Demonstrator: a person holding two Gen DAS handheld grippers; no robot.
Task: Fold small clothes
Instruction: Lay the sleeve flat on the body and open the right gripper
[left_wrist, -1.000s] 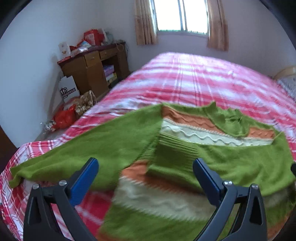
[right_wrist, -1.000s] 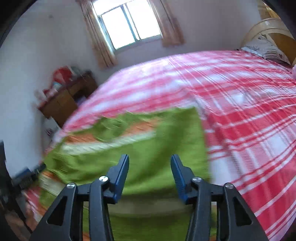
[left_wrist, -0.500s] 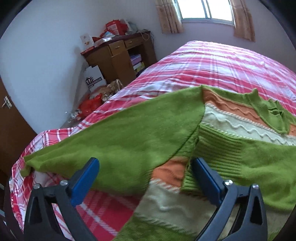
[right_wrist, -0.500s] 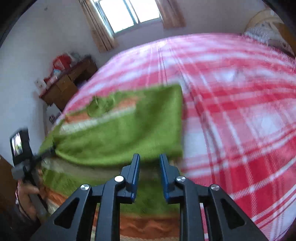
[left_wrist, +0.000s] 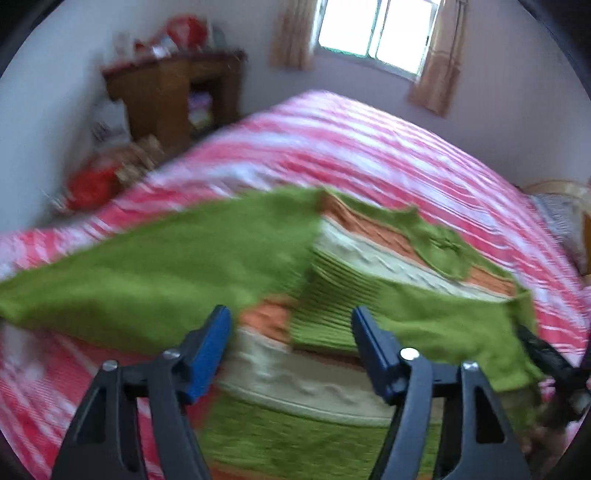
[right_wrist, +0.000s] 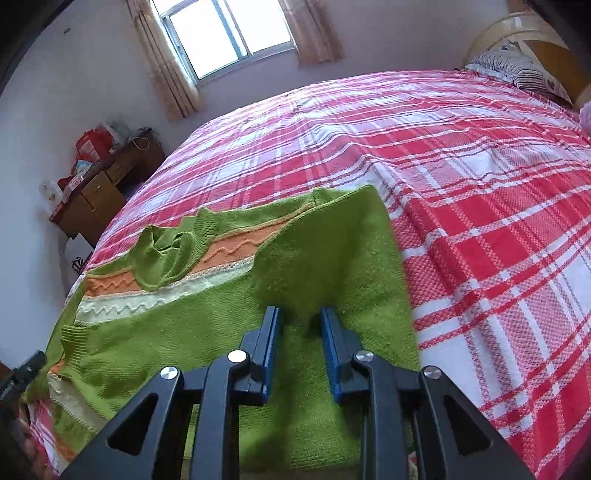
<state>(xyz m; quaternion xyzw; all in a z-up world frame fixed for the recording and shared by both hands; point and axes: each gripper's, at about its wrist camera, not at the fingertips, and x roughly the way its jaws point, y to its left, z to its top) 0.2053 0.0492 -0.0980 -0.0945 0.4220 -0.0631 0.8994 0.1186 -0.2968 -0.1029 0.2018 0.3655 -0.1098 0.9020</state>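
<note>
Jaws of the left gripper (left_wrist: 291, 343) were closing, nothing yet pinched, over the green sweater (left_wrist: 369, 369) on the bed (right_wrist: 480, 184), probably for a fold. Those of the right gripper (right_wrist: 299, 343) were opening slightly around a raised ridge of sleeve (right_wrist: 332, 258).

Left claw (left_wrist: 290, 323) narrower — closing

A bedroom in a home. Wide bed (right_wrist: 461, 192) under a red-and-white plaid cover, patterned pillow (right_wrist: 517, 72) against a curved wooden headboard (right_wrist: 532, 40) at its far end. Window (right_wrist: 225, 35) with light curtains (right_wrist: 166, 66) in a plain pale wall. Wooden desk with drawers (right_wrist: 99, 188) in the corner, piled with red boxes and packets (right_wrist: 92, 144); bags on the floor (left_wrist: 99, 177) beside it.
</note>
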